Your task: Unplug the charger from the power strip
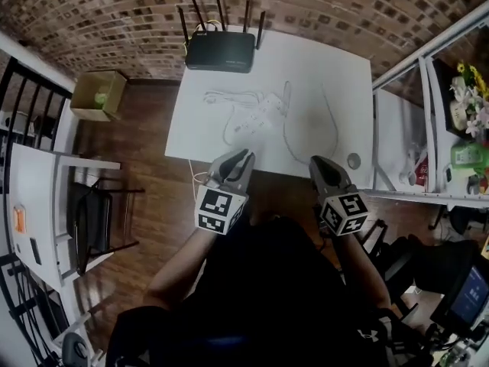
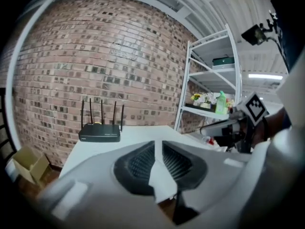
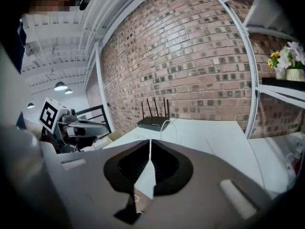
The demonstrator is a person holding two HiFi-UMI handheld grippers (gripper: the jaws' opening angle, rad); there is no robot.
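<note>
The power strip (image 1: 260, 113) lies at an angle near the middle of the white table (image 1: 348, 67). The charger (image 1: 277, 100) sits at the strip's far right end; being white on white, its outline cannot be told clearly from the strip. A thin white cable (image 1: 335, 128) loops from that end toward the near edge of the table. A second white cord (image 1: 221, 96) trails off the strip's left side.

The left gripper (image 1: 246, 156) is over the near edge of the table, well apart from the strip. Its jaws are clenched together with nothing between them. The right gripper (image 1: 316, 162) is at the same edge, to the right, also well apart from the strip. Its jaws are likewise closed and empty. Each gripper points toward the far brick wall (image 2: 95, 56).

A black router (image 1: 220, 50) with upright antennas stands at the table's far edge. A small round grey item (image 1: 353, 160) lies near the table's near right corner. A cardboard box (image 1: 98, 94) stands on the wooden floor left of the table. A white shelf rack (image 1: 428, 75) stands at the right, bearing flowers (image 1: 467, 90) and a green bottle (image 1: 463, 155).
</note>
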